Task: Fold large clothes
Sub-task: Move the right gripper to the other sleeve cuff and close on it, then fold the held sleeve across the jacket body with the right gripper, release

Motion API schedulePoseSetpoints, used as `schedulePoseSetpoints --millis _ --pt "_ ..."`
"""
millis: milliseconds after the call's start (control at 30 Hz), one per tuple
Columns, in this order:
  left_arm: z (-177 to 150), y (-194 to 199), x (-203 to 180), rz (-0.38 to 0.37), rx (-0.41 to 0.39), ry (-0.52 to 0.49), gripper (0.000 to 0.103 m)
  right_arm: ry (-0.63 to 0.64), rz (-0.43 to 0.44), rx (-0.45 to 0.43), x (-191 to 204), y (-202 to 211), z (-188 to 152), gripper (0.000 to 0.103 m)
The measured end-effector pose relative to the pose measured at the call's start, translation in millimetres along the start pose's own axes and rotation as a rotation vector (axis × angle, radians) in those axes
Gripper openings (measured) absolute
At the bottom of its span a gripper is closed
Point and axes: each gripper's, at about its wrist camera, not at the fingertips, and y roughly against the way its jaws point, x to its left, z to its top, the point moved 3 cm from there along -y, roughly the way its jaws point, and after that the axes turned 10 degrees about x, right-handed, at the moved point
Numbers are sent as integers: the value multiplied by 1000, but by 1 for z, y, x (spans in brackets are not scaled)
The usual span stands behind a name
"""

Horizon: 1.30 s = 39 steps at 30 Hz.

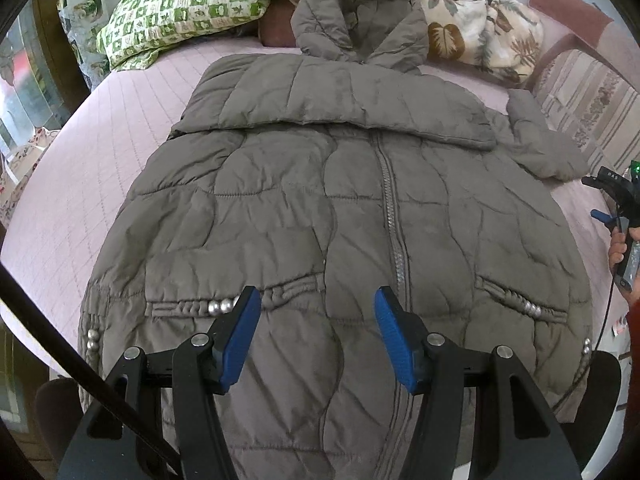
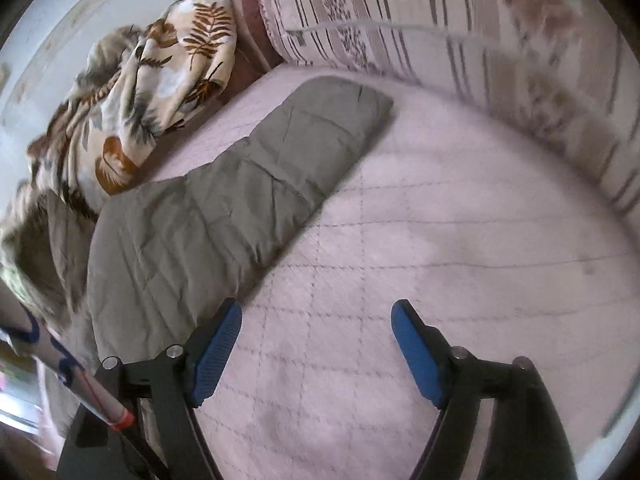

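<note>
The left gripper point(image 1: 318, 304) hangs nearest, above the lower front of the jacket point(image 1: 320, 216), its blue fingers point(image 1: 240, 336) spread wide with nothing between them; whether they touch the fabric cannot be told. The jacket's hem runs out of the bottom of the left wrist view, hidden behind the gripper. The grey quilted jacket lies front up on the pink bed point(image 1: 132, 104), zip point(image 1: 394, 220) closed, one sleeve point(image 1: 332, 108) folded across the chest. The other sleeve point(image 2: 248, 184) stretches out flat to the side on the bedspread. The right gripper point(image 2: 318, 320) hovers near that sleeve's base, just beside its edge, jaws wide apart and empty over bare bedspread. The right wrist view is blurred at its edges, so the striped cushion point(image 2: 400, 12) beyond reads only roughly. Farther off, the hood point(image 1: 356, 20) lies toward the head of the bed, between a green patterned pillow point(image 1: 180, 8) and a crumpled leaf-print blanket point(image 1: 472, 20).
</note>
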Motion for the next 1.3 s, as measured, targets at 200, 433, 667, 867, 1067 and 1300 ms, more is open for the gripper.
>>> schedulePoseSetpoints --millis 200,433,667,867,1067,1300 --pt "9 -13 2 25 38 11 58 -37 82 7 4 -27 24 83" --pt "14 -11 -2 38 29 -4 58 -169 256 7 -10 -35 52 83" --pt "13 -10 -14 58 36 -29 58 -283 337 -9 -30 -46 84 83" --pt "11 -13 -19 53 56 -40 58 -261 202 -9 -16 -58 109 62" --pt "5 -2 -11 23 27 -24 58 -223 181 -13 -1 -24 110 10" --pt "-9 18 2 -43 -14 7 58 4 237 -88 92 66 86 9"
